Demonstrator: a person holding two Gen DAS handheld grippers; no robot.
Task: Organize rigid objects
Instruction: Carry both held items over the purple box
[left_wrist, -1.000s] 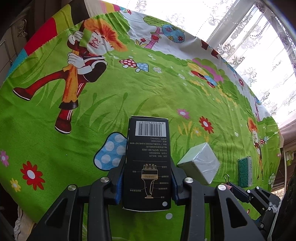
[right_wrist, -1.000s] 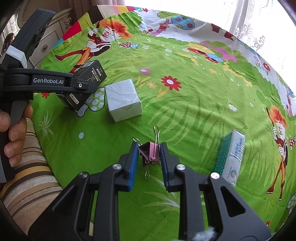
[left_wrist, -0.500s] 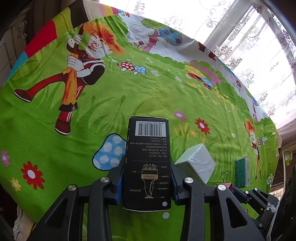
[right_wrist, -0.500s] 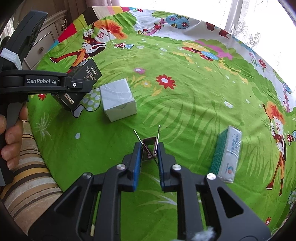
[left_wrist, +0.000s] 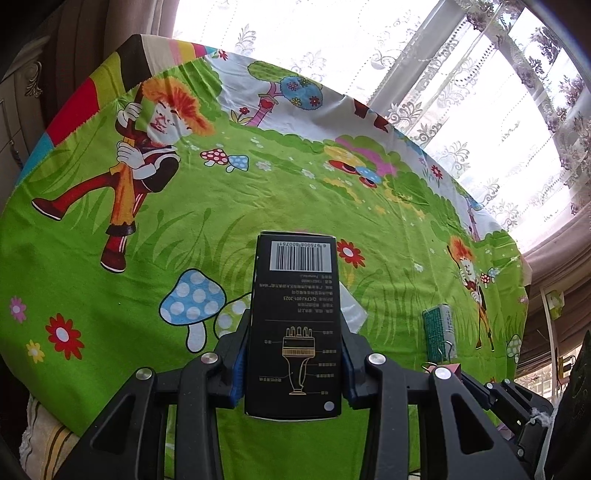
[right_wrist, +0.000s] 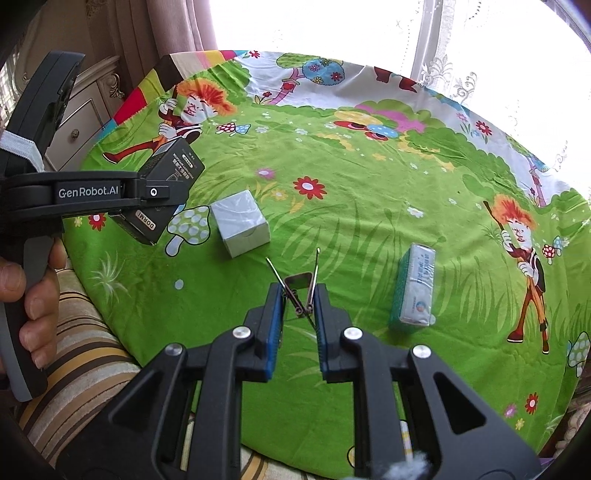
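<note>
Left tongs, left wrist view: left gripper (left_wrist: 293, 356) clamped narrow on tall black box (left_wrist: 294, 325), blue pads on both long sides, barcode end pointing away.
Beyond left tongs: white cube box (left_wrist: 352, 310) just behind and right of the held box, mostly hidden; green-white pack (left_wrist: 439, 332) farther right on green cartoon tablecloth (left_wrist: 221, 206).
Risk, left: box gripped low on its length; top-heavy, could pivot between pads if swung fast.
Pose, left: pitched steeply down toward the cloth, box clear of it.
Right tongs, right wrist view: right gripper (right_wrist: 298, 314) squeezed fully onto binder clip (right_wrist: 300, 288), wire handles splayed forward above the pads.
Around right tongs: cube box ahead-left, pack standing to the right, both apart from the clip.
Risk, right: hold rests on thin wire and spring steel; clip could twist or snap out sideways.
Pose, right: angled down, clip apparently off the cloth; person's hand (right_wrist: 26, 291) on the left tool's handle at far left.
</note>
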